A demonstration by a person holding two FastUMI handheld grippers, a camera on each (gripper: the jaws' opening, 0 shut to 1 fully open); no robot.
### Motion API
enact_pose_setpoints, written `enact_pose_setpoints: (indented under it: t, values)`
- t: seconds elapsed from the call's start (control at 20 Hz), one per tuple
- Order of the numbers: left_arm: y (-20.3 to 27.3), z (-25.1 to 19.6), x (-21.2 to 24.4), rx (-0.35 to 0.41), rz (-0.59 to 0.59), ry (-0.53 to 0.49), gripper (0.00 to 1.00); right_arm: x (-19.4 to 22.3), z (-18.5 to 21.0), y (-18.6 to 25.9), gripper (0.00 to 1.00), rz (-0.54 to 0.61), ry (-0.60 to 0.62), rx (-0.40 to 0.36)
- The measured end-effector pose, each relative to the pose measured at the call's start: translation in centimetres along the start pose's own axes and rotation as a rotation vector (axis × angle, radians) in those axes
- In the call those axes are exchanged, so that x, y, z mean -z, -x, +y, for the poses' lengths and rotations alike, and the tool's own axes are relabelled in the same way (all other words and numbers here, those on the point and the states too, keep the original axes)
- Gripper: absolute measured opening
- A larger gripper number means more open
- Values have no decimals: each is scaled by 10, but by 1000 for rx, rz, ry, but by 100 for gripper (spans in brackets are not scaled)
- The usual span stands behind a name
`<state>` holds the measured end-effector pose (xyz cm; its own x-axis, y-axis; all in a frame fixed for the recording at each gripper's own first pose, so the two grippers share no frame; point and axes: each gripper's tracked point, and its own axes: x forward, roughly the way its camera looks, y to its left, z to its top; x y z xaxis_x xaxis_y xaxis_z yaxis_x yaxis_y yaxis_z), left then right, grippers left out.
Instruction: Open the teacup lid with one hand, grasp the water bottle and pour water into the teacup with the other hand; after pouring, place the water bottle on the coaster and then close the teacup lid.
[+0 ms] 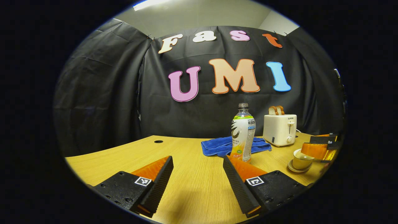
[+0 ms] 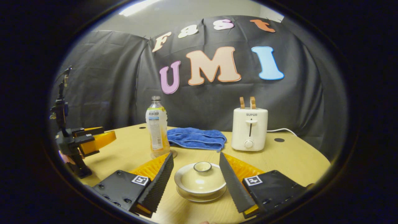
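On counter point(image 2: 298, 161) we see lidded teacup point(image 2: 201, 179) between our open right hand-held gripper point(image 2: 196, 179); left hand-held gripper point(image 1: 198, 179) open, empty, near bottle point(image 1: 242, 133).

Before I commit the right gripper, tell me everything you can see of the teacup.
The teacup is a cream, glazed-looking lidded cup, apparently ceramic, standing upright on a matching saucer on the wooden table. Its domed lid is still on, with a round ring knob on top. It sits between the open fingers of the right gripper, which do not touch it. In the left gripper view it stands right of the water bottle, in front of the toaster.
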<state>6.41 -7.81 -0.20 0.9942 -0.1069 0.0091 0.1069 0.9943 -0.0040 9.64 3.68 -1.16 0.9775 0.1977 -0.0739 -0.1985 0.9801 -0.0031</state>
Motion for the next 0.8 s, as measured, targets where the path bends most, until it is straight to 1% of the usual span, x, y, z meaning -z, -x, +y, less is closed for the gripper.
enact_pose_setpoints:
  t: [0.25, 0.45, 0.7, 0.8]
  values:
    - [0, 0, 0, 0, 0, 0, 94, -11, -8, 22, 90, -74, -8, 58]
    - [1, 0, 1, -3, 0, 1, 94, -8, -17, 31, 90, -71, -7, 100]
    - [2, 0, 0, -5, 0, 0, 94, -9, -29, 49, 99, -73, -8, 159]
    - [4, 0, 0, -5, 0, 0, 94, -8, -32, 54, 99, -74, -8, 172]
